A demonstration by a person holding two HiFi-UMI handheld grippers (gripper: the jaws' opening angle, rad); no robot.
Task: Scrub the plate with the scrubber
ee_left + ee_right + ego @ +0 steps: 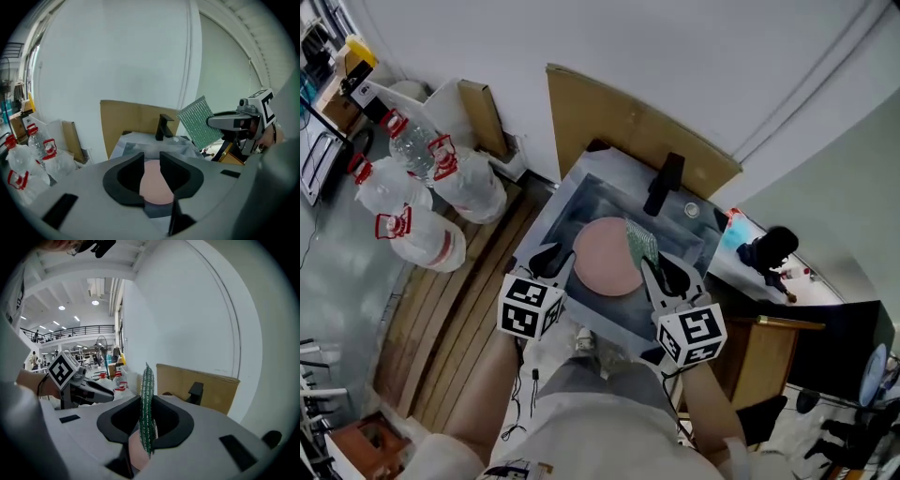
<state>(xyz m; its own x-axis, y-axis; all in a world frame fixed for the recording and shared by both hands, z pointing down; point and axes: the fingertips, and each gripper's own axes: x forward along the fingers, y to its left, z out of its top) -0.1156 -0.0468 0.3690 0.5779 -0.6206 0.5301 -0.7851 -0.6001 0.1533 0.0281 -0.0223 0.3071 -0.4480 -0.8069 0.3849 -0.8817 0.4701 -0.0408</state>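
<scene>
Partly behind scrubber (643,242): right edge of plate (600,255).

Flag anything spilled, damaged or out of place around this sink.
Nothing stands out in the sink: the pink plate lies flat in it, and the right gripper pinches the green scrubber. The only untidy spot is the heap of water jugs on the floor beside it.

I log: plate (607,255) pale pink, plain. Scrubber (642,242) green, glittery woven mesh. Tap (664,183) black. Sink (579,192) grey. Cardboard (609,117) brown. Jugs (469,186) clear, with red handles and bands.
</scene>
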